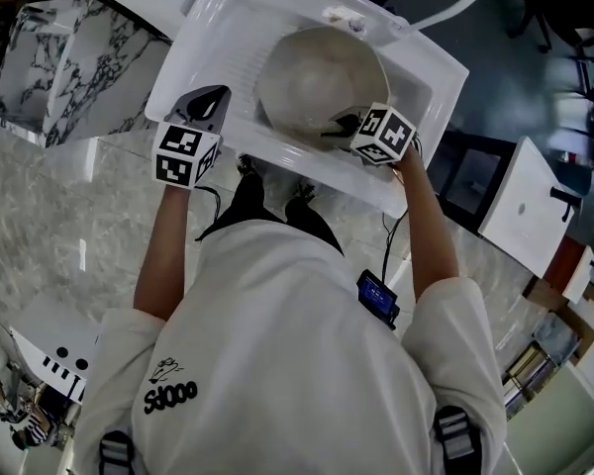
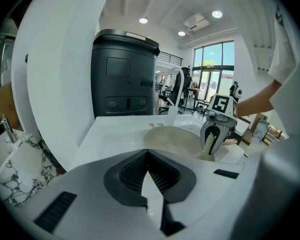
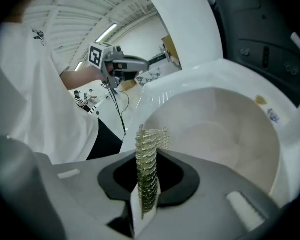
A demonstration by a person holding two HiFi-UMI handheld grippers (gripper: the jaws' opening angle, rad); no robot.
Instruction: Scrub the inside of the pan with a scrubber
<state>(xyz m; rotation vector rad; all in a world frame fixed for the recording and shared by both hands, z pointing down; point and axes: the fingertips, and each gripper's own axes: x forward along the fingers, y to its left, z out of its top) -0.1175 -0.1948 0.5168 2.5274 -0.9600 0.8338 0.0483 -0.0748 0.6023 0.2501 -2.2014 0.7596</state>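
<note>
Right gripper view: right hand-held gripper (image 3: 146,184) pinching yellowish mesh scrubber (image 3: 149,154), pale round pan (image 3: 225,134) just ahead; scrubbing apparently still to do. Left hand-held gripper (image 2: 149,176) closed, empty.

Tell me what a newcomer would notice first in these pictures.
The big pale pan sits in the white sink. The right gripper is shut on a glittery mesh scrubber at the pan's near edge, while the left gripper hangs shut and empty over the sink's left side.
</note>
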